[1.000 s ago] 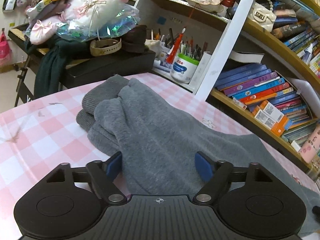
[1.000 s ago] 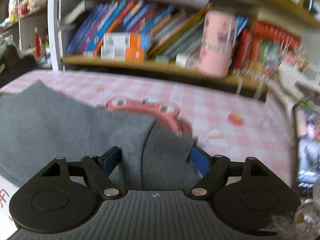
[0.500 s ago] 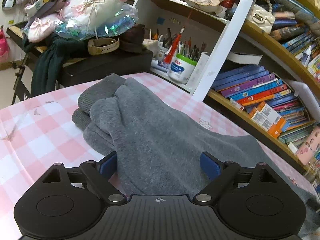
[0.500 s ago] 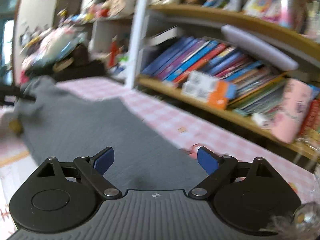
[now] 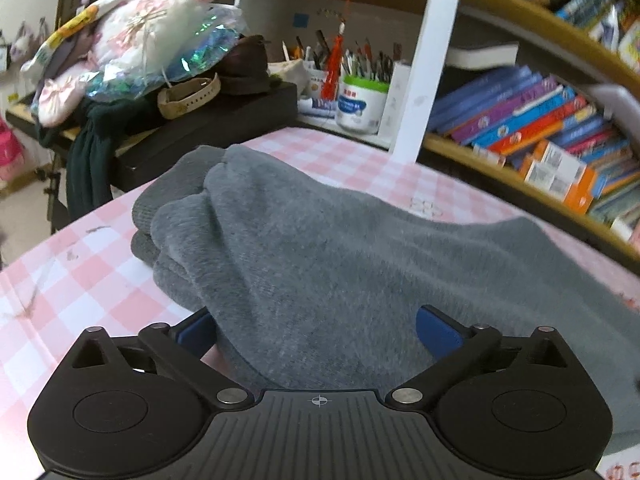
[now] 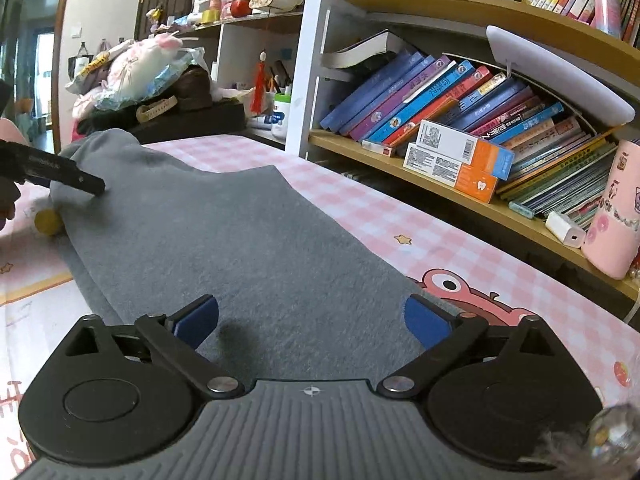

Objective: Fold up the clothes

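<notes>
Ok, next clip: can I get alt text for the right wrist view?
A grey garment lies folded lengthwise on a pink checked tablecloth, with the right gripper low over its near end, blue-padded fingers opening and not pinching the cloth. At far left the left gripper reaches over the garment's far end; a crowded bookshelf stands behind.

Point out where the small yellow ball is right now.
In the right wrist view the yellow ball sits at the far left on the pink checked tablecloth, tucked against the grey garment's edge, just below the left claw.
</notes>
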Demonstrator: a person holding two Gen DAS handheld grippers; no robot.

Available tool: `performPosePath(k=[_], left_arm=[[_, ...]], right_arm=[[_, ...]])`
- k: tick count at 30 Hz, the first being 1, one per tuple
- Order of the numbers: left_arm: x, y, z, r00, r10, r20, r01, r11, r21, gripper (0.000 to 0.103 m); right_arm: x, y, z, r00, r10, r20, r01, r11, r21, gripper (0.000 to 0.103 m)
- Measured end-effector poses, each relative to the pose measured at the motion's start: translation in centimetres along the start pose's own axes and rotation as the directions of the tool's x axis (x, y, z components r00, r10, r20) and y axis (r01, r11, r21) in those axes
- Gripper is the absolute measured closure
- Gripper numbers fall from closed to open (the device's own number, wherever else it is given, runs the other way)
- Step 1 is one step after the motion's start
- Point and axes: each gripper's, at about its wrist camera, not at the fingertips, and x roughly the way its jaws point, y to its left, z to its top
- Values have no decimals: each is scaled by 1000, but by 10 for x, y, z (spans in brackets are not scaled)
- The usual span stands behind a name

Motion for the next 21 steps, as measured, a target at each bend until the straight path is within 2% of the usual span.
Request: performPosePath(k=[9, 15, 21], left_arm=[[0, -1, -1, 1000, 5, -3, -5, 1000, 5, 0], [3, -7, 0, 999, 33, -16, -32, 999, 39, 0], [2, -7, 0, 999, 30, -15, -29, 999, 36, 0]], right_arm=[[15, 4, 0, 996, -18, -86, 16, 1000, -22, 0], [15, 7, -1, 996, -29, -89, 26, 999, -35, 0], [17, 1, -1, 995, -4, -102, 4, 1000, -2, 0]])
